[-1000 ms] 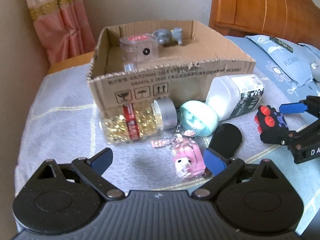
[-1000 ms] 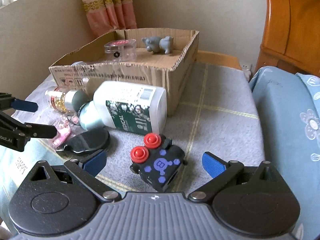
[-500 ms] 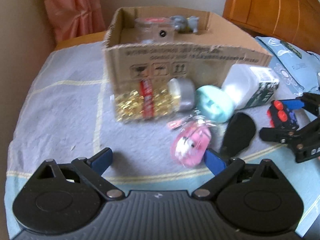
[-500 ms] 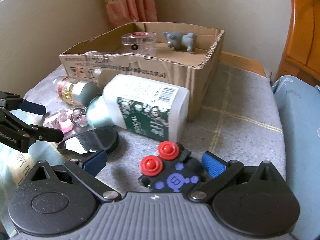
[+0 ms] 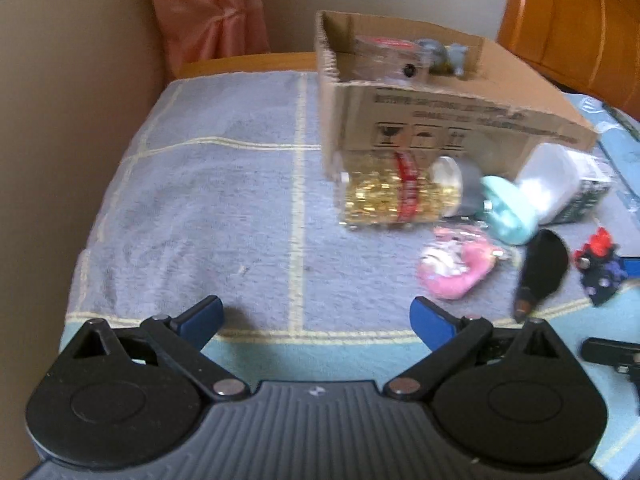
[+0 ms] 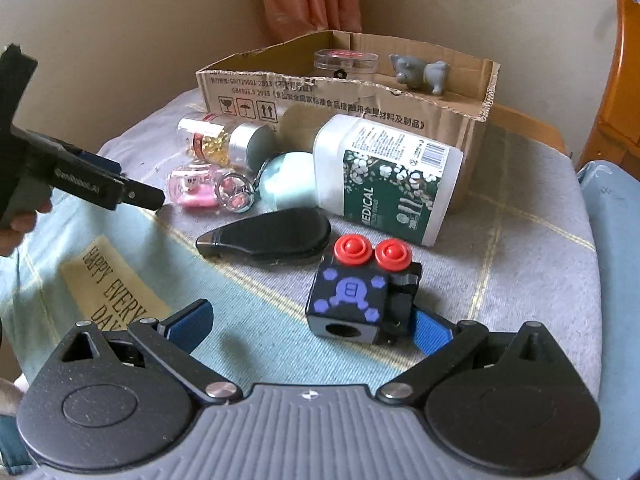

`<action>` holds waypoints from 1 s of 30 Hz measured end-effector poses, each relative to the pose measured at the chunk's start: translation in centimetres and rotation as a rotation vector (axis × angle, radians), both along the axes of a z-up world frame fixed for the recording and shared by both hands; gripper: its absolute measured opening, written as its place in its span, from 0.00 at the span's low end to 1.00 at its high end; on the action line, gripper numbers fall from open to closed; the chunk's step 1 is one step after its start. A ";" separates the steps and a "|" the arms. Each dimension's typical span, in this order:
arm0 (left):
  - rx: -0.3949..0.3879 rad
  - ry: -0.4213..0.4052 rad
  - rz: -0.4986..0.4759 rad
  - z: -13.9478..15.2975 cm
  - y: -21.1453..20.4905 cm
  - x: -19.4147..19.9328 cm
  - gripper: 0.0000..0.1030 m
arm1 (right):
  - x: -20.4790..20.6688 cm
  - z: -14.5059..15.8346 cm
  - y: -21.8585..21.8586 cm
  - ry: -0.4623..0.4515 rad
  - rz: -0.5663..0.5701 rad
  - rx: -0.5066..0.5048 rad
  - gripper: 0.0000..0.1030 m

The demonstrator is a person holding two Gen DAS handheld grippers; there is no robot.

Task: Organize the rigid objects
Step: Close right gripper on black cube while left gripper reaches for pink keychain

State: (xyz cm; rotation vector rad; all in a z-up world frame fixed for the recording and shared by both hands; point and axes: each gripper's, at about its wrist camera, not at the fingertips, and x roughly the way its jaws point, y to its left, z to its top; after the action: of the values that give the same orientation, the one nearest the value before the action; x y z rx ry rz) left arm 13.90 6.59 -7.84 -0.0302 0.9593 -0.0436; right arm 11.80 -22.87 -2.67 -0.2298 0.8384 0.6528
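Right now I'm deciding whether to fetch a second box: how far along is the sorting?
Early. Done: the clear case and grey figurine sit in the cardboard box. In hand: nothing; the open right gripper flanks the black cube. Left: capsule jar, white bottle, teal ball, pink keychain, black case.

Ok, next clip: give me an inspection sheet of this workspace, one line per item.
Surface: grey checked towel over a bed.
Job's things: cardboard box holding a clear case and a grey figurine; outside it, lying down, a capsule jar and a white bottle; also a teal round item, pink keychain, black flat case, black cube toy.
Clutter: nothing seen.
Grippers: left gripper open over bare towel; right gripper open, right finger beside the cube toy.
Cables: nothing seen.
Surroundings: pink curtain, wooden headboard, wall.
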 end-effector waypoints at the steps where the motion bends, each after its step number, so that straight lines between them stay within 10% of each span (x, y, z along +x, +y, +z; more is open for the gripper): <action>1: -0.012 -0.002 -0.011 0.4 -0.2 -0.2 0.96 | -0.1 -0.1 0.0 -0.008 -0.004 -0.006 1.00; 16: -0.027 -0.063 -0.033 0.7 -5.3 3.8 0.97 | -0.9 -0.6 0.5 -0.078 -0.022 -0.027 1.00; 30: 0.059 -0.033 0.003 0.4 -0.1 -0.4 0.97 | -1.6 -0.6 -0.2 -0.101 -0.023 -0.011 1.00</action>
State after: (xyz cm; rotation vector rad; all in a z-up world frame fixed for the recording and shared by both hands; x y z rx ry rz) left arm 13.46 6.45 -7.49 0.0235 0.9276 -0.0135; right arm 10.21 -23.05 -3.23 -0.2602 0.7468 0.6099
